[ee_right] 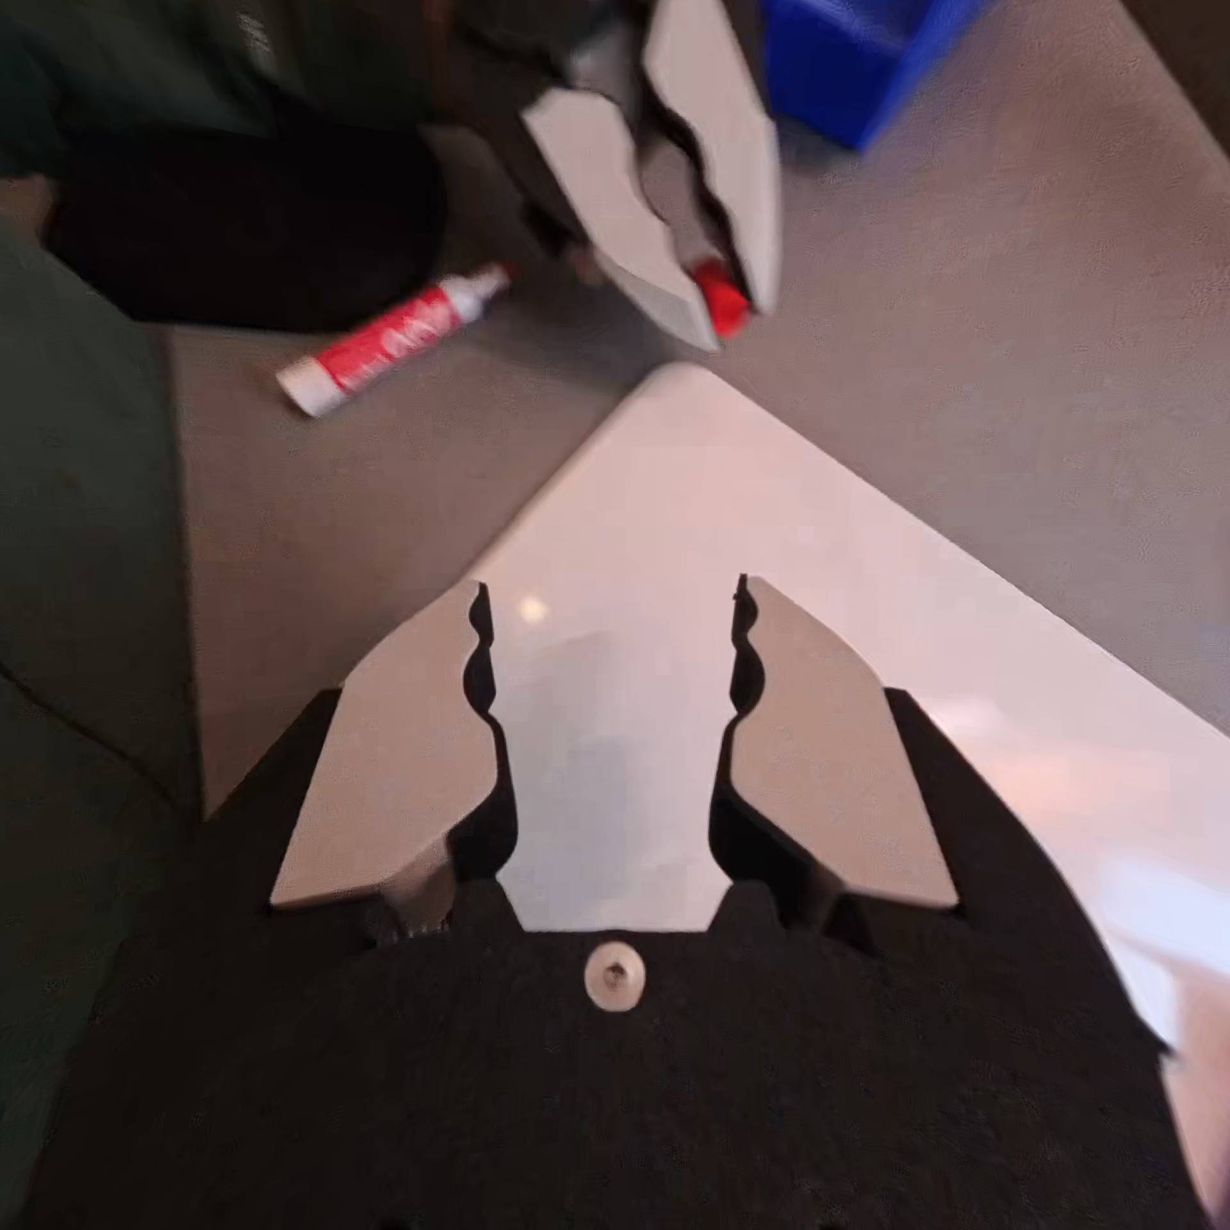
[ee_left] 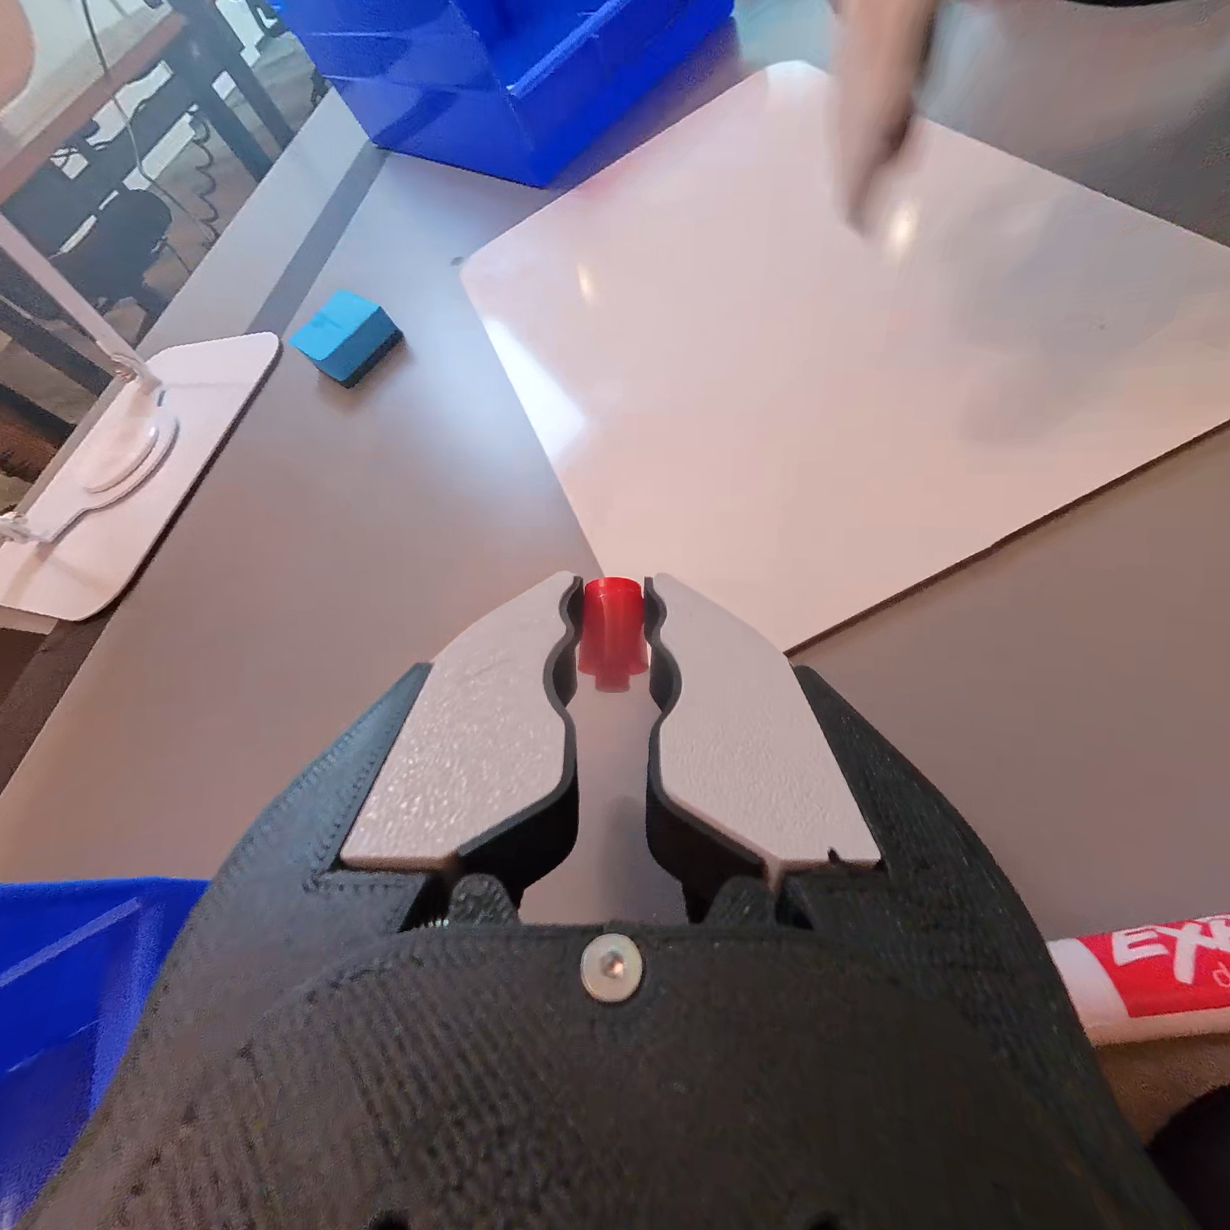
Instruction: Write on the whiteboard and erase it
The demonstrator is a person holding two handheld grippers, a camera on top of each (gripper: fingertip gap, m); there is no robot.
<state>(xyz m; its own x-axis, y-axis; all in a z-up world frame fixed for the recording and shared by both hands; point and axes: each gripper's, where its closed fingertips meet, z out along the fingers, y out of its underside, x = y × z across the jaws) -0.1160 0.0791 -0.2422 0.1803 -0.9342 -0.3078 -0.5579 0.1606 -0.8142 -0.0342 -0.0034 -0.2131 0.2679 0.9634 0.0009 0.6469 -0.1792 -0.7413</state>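
Beside the whiteboard corner, your left gripper pinches the red cap while your right gripper hovers spread, holding nothing

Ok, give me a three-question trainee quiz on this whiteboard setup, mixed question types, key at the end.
1. True or false: the left gripper is shut on the red marker cap.
2. Multiple choice: the right gripper is (A) shut on the marker, (B) open with nothing between its fingers, over the whiteboard, (C) holding the eraser.
3. Short answer: where does the red-and-white marker lie?

Key
1. True.
2. B.
3. On the grey table, off the whiteboard, uncapped and gripped by neither gripper. The blue eraser also rests on the table, beside the board.
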